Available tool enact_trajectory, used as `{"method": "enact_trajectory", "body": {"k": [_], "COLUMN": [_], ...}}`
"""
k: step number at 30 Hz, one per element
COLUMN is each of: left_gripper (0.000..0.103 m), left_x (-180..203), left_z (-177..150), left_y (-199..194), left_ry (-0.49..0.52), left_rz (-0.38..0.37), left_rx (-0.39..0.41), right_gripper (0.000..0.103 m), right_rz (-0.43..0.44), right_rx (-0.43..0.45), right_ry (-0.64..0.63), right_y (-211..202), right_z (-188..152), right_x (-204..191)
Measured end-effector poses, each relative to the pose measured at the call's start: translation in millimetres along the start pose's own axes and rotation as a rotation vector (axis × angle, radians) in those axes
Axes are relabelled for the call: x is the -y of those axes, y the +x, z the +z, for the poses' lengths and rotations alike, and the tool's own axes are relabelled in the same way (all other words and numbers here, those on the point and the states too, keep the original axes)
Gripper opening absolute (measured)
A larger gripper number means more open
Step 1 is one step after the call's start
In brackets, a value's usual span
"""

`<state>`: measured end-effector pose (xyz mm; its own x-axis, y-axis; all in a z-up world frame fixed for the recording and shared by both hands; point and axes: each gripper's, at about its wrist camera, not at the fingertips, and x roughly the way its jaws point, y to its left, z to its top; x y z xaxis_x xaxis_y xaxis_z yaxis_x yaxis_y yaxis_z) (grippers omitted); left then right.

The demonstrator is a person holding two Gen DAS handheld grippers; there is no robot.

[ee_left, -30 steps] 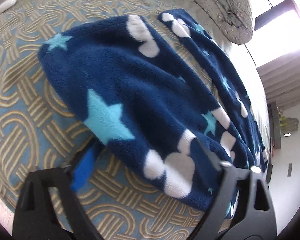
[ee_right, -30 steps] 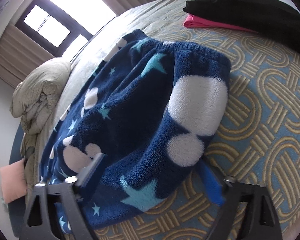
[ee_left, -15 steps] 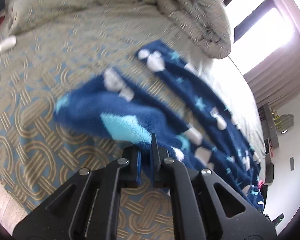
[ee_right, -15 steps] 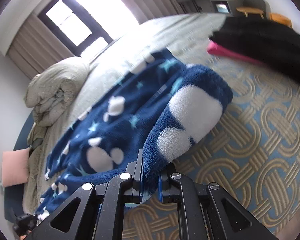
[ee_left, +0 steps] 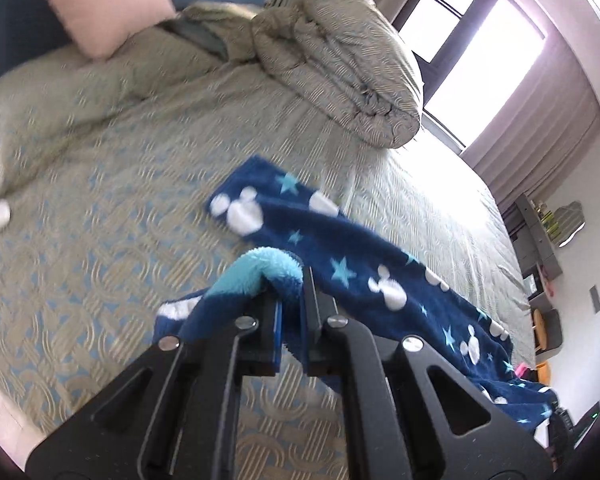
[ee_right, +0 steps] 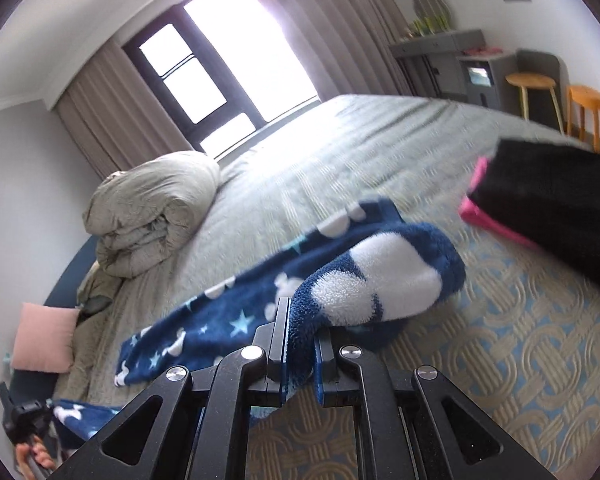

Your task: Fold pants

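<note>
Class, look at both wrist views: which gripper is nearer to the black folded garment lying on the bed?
Right. The right gripper, jaws shut on the blue fleece pants, has the black folded garment close beside it. The left gripper grips the pants' far side; its view shows no garment.

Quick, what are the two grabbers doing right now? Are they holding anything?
Left gripper: closed, pinching the blue starry pants.
Right gripper: closed, pinching the other end of the same pants.
</note>
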<state>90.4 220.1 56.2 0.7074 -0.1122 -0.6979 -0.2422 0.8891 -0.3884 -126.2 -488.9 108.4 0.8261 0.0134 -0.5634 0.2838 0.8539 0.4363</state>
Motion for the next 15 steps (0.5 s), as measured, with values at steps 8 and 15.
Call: {"method": "enact_trajectory", "body": {"k": [8,15], "left_gripper": [0.008,0.008], "left_x": [33.6,55.4], "left_z": [54.1,91.7], "left_y": [72.6,191.1], "left_ry": [0.026,0.044], "left_rz": [0.083,0.225], "left_rx": [-0.08,-0.252], "right_gripper": [0.008,0.008], "right_rz": [-0.058,-0.153], "right_rx": [-0.073,-0.203], "right_ry": [-0.077,-0.108], "right_y": [70.9,176.3], "right_z": [56.9,91.0], "right_x": [-27.5,-34.9]}}
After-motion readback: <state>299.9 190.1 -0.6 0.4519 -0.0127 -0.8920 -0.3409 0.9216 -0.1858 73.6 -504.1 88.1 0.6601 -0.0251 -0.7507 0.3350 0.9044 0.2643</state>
